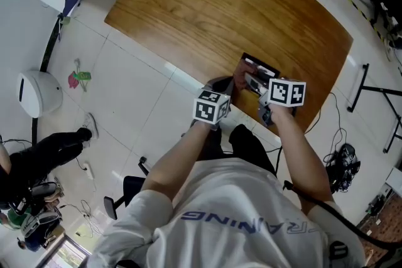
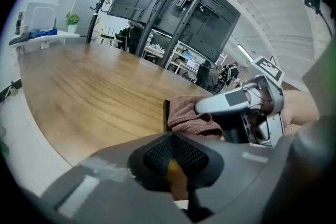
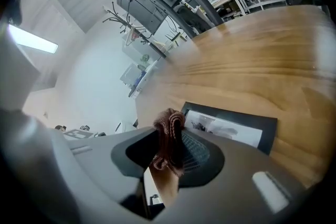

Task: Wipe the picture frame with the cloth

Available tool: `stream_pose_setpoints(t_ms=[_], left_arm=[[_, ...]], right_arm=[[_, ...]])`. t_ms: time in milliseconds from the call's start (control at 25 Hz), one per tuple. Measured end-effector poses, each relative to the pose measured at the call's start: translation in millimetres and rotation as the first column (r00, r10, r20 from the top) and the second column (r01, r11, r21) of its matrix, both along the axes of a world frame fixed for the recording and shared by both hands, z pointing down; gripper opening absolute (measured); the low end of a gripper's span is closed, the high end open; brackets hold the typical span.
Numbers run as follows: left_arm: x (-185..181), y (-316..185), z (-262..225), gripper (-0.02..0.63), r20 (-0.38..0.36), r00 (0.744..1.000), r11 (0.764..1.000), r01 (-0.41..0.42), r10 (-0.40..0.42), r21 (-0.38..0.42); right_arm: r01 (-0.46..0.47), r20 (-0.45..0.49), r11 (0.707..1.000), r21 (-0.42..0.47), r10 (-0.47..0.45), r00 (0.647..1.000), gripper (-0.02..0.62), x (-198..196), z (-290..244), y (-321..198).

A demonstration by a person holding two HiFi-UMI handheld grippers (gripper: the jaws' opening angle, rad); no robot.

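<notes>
Right claw: your right gripper (image 3: 168, 157) is pinching a fold of the reddish-brown knitted cloth (image 3: 169, 139), which bunches above the jaws.
Left claw: your left gripper (image 2: 176, 165) has its jaws pressed together on nothing and sits just beside the frame, not on it.
Frame: the black-edged rectangular picture frame with a pale print (image 3: 226, 127) lies flat near the table edge closest to you, under the cloth.
Risk, sliding: nothing pins the frame, so a firm stroke may push it across the wood or off the near edge.
Risk, scratching: only a small fold is gripped. If it slips, the bare jaw tips may scrape the print's face.
Surface: the rounded, glossy brown wooden table (image 1: 207, 9) is otherwise bare.
Room: a white tiled floor, black display stands, shelving and loose cables.
</notes>
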State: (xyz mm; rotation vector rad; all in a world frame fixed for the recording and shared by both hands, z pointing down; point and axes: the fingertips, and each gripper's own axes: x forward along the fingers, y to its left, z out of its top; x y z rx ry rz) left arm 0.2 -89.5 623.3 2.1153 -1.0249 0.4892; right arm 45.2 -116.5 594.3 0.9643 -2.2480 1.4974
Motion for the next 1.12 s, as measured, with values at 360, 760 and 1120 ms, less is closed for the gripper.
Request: stream_pose_setpoints(t_ms=[360, 760, 1120], left_arm=[[-1, 0, 1, 0.003, 0.002, 1.000, 1.000, -0.006, 0.006, -0.003], [-3, -1, 2, 0.003, 0.012, 1.000, 1.000, -0.007, 0.007, 0.001], [-5, -1, 2, 0.003, 0.017, 1.000, 1.000, -0.003, 0.003, 0.003]], right_arm=[[0.028, -0.083, 0.999, 0.036, -0.025, 0.996, 0.118, 12, 0, 7], [-0.018, -0.077, 1.000, 0.009, 0.018, 0.997, 0.120, 48, 1, 25], [-0.087, -0.081, 0.996, 0.001, 0.087, 0.993, 0.120, 87, 3, 42]])
